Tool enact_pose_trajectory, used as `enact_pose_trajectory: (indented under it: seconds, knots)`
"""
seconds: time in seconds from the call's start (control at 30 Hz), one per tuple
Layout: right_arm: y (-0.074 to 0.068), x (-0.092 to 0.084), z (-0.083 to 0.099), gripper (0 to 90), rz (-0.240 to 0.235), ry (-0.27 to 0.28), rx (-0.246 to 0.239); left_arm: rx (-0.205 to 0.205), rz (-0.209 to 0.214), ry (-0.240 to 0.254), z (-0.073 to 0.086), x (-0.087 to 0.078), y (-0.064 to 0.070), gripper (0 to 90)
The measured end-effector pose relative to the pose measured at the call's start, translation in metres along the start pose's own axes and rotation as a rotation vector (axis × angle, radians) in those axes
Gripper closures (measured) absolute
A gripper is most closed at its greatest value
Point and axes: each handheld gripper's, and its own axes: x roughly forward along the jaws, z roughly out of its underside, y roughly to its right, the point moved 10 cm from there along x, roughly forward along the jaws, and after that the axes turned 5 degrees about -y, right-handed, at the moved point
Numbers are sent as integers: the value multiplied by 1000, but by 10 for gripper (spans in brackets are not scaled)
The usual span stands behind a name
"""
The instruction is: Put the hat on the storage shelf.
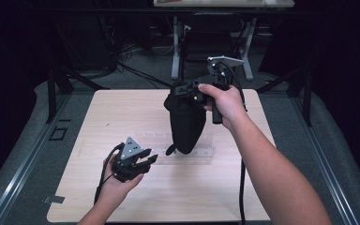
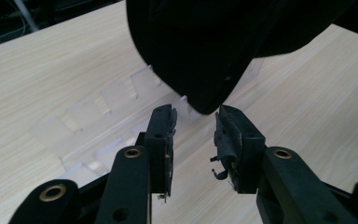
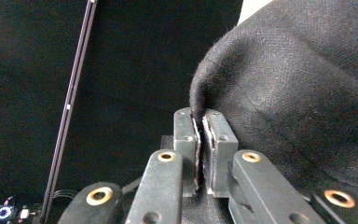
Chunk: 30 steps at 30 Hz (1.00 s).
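Left tongs [image 2: 195,135] half-open under black cloth [image 1: 186,124] pinched by right tongs [image 3: 200,140]: grab bottom tip, clear of clear tray [image 2: 98,126].

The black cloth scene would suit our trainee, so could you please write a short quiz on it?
1. True or false: the right gripper is shut on the black cloth.
2. What lies on the table under the cloth's lower tip? A) a clear plastic rack B) a metal bowl C) a red box
3. Is anything between the jaws of the left gripper?

Key
1. True: its jaws pinch a fold at the cloth's top, and the cloth hangs from it.
2. A.
3. No: they stand apart just below the cloth's tip, with nothing in the gap.
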Motion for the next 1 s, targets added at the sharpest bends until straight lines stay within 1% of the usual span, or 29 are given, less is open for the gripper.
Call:
enact_pose_trajectory:
  seconds: [0.13, 0.23, 0.43, 0.63, 0.83, 1.0]
  knots:
    - [-1, 2, 0, 848, 3, 2, -1, 24, 18, 19, -13, 1, 11, 679]
    - [-2, 3, 0, 847, -1, 2, -1, 40, 25, 23, -20, 4, 18, 688]
    - [-4, 6, 1, 845, -6, 0, -5, 46, 24, 25, -27, 12, 23, 721]
    - [-6, 8, 1, 846, -9, -4, -11, 60, 20, 16, -30, 16, 26, 806]
    - [-6, 7, 1, 844, -4, -1, -14, 89, 1, 11, -29, 16, 27, 837]
    - [-8, 5, 1, 828, -5, 12, -21, 94, -10, 5, -27, 15, 25, 856]
